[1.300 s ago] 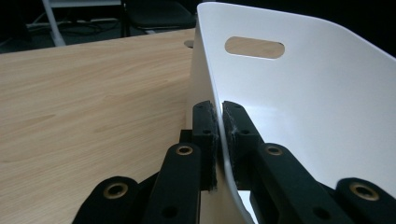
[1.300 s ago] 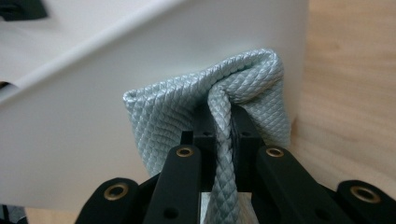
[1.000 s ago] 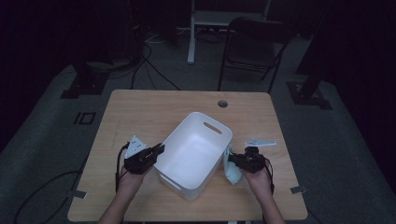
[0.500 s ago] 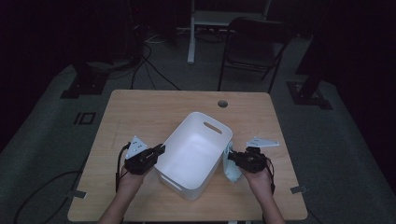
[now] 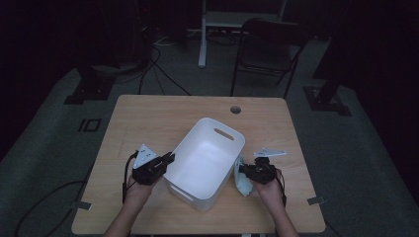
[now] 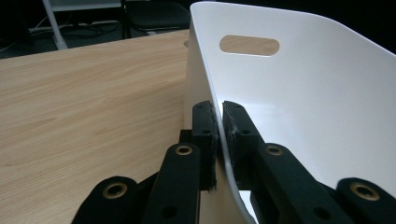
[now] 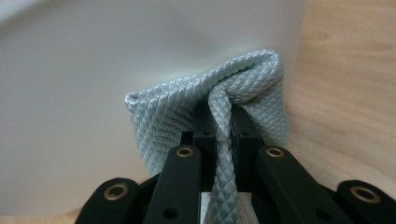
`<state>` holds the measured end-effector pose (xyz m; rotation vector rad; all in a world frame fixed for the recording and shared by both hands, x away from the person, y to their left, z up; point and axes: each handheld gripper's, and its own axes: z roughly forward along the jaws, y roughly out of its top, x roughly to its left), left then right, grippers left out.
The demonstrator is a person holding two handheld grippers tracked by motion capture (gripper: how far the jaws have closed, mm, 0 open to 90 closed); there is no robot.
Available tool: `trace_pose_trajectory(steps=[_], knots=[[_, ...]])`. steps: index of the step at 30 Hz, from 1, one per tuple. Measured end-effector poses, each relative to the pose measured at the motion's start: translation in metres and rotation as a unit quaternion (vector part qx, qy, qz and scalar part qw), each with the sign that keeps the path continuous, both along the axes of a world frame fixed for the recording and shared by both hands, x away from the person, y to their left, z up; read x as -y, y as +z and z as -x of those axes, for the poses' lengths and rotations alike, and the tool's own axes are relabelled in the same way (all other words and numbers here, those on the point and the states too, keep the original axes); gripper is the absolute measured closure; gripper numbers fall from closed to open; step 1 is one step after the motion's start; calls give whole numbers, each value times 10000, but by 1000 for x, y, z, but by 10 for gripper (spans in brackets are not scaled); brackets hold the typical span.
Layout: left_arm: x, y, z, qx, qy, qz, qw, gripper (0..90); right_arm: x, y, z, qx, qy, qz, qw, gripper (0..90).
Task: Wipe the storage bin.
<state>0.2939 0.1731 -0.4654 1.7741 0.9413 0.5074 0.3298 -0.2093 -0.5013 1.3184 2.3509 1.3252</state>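
A white plastic bin (image 5: 207, 158) with a handle slot (image 6: 249, 45) stands tilted in the middle of the wooden table (image 5: 148, 118). My left gripper (image 5: 165, 160) is shut on the bin's left rim (image 6: 212, 88), one jaw inside the wall and one outside. My right gripper (image 5: 242, 170) sits at the bin's right side, shut on a pale blue-grey quilted cloth (image 7: 196, 102). The cloth (image 5: 243, 180) is bunched between the jaws and pressed against the bin's outer wall (image 7: 93, 60).
A round cable hole (image 5: 235, 109) lies in the table's far edge. Beyond the table stand a dark chair (image 5: 269, 49) and a white desk frame (image 5: 207, 24) on dark carpet, with cables on the floor at left.
The right gripper with the cloth has shifted slightly along the bin's right side. The left gripper and the bin stay as they were.
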Motion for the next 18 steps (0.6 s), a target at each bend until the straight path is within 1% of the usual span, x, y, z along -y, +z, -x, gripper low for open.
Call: trace_pose_trajectory(steps=[4, 6, 9, 11, 14, 18], knots=[[0, 0, 0, 5, 0, 4, 10000, 843, -1, -12, -5, -155, -46, 161, 9997, 839], [0, 0, 0, 5, 6, 2, 10000, 842, -2, -19, -8, -292, -64, 166, 9994, 839], [0, 0, 0, 12, 36, -17, 10000, 842, -1, -20, -10, -369, -48, 140, 9992, 839], [0, 0, 0, 6, 49, 6, 10000, 841, -3, -17, -8, -347, -37, 197, 9992, 840], [1, 0, 1, 18, 62, -52, 10000, 840, -3, -8, -4, -257, 68, 126, 9996, 840], [2, 1, 2, 34, 89, -94, 9999, 840, -5, 12, 7, 15, 246, -20, 9997, 839]])
